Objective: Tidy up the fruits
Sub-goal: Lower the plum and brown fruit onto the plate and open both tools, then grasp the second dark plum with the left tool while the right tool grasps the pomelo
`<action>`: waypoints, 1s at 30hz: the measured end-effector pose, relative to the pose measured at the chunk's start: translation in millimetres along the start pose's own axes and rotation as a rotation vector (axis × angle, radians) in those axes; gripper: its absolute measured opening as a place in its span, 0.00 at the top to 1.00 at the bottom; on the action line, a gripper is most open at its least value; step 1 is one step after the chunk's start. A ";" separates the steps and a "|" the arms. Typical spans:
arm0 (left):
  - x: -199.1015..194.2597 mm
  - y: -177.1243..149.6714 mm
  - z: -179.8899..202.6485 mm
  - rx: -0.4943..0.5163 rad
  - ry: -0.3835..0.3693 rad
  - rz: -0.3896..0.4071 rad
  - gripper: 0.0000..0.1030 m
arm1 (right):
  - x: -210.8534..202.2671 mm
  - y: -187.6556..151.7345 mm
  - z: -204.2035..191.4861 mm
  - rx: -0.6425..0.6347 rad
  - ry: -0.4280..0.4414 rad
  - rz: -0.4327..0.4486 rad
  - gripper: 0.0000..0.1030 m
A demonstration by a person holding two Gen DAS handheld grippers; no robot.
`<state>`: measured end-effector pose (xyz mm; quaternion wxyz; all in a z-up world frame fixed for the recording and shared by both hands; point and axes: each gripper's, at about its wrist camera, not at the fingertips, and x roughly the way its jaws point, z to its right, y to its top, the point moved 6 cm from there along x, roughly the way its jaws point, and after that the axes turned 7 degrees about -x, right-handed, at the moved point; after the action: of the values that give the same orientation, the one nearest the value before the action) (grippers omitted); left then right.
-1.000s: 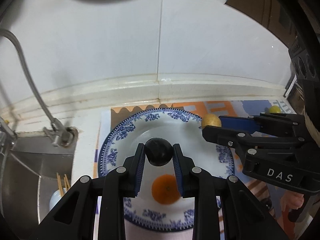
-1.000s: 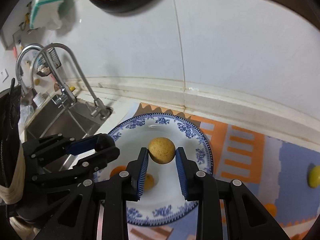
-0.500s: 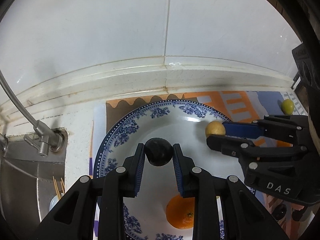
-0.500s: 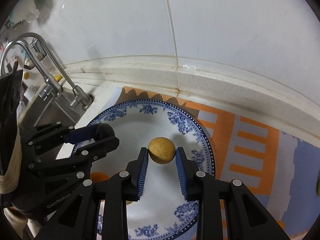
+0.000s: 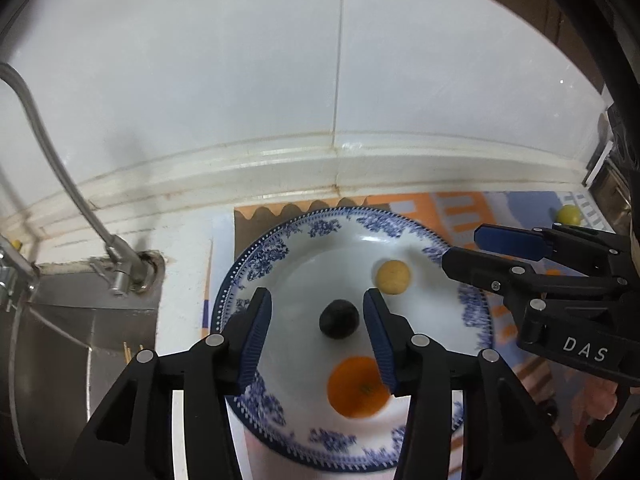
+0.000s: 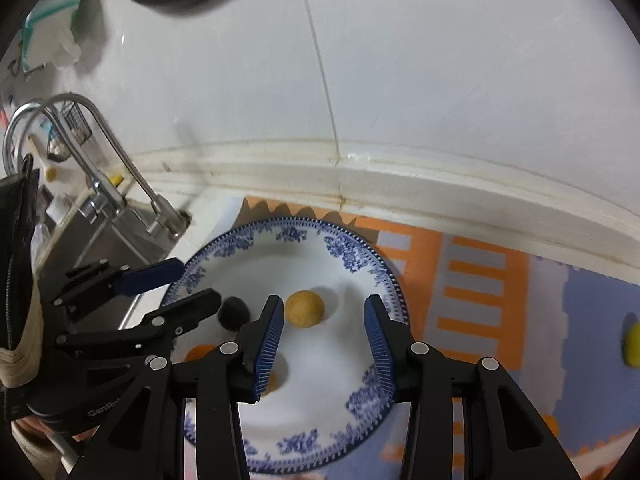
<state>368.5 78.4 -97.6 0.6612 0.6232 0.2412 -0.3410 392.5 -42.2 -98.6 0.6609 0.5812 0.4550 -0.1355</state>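
A blue-and-white plate (image 5: 264,256) (image 6: 360,256) holds a dark round fruit (image 5: 338,318) (image 6: 234,312), a tan round fruit (image 5: 392,277) (image 6: 304,308) and an orange (image 5: 358,386) (image 6: 200,351). My left gripper (image 5: 316,308) is open above the plate, its fingers on either side of the dark fruit and apart from it. My right gripper (image 6: 323,316) is open over the plate, with the tan fruit near its left finger. The right gripper also shows at the right of the left wrist view (image 5: 476,248), and the left gripper at the left of the right wrist view (image 6: 200,286).
The plate lies on an orange and blue mat (image 6: 480,280) by a white tiled wall. A steel sink (image 5: 60,340) with a faucet (image 6: 100,152) is to the left. A yellow-green fruit (image 5: 569,214) (image 6: 632,346) lies on the mat at the right.
Both grippers have opened. The dark fruit and the tan fruit have left the jaws and now lie on the plate. Both grippers have pulled back a little.
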 end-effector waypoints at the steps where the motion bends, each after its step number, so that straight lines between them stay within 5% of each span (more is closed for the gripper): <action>1: -7.4 -0.6 2.4 0.004 0.004 0.014 0.52 | -5.9 -0.6 -0.6 -0.001 -0.004 0.010 0.58; 9: -65.2 -7.6 20.2 -0.016 0.000 0.121 0.37 | -65.4 -13.7 -5.0 0.000 -0.047 0.103 0.58; 14: -100.7 -14.7 29.2 -0.020 0.021 0.200 0.19 | -99.7 -22.8 -6.4 0.007 -0.078 0.155 0.48; 22: -146.0 -31.5 42.9 -0.040 0.006 0.264 0.11 | -155.5 -40.2 -8.7 0.014 -0.180 0.243 0.31; 30: -176.8 -49.7 58.5 -0.045 -0.007 0.297 0.07 | -197.0 -64.6 -8.2 0.028 -0.238 0.293 0.27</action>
<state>209.8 47.7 7.4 0.7190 0.6357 0.1516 -0.2363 234.9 -122.4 10.0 0.7146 0.6301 0.2822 -0.1122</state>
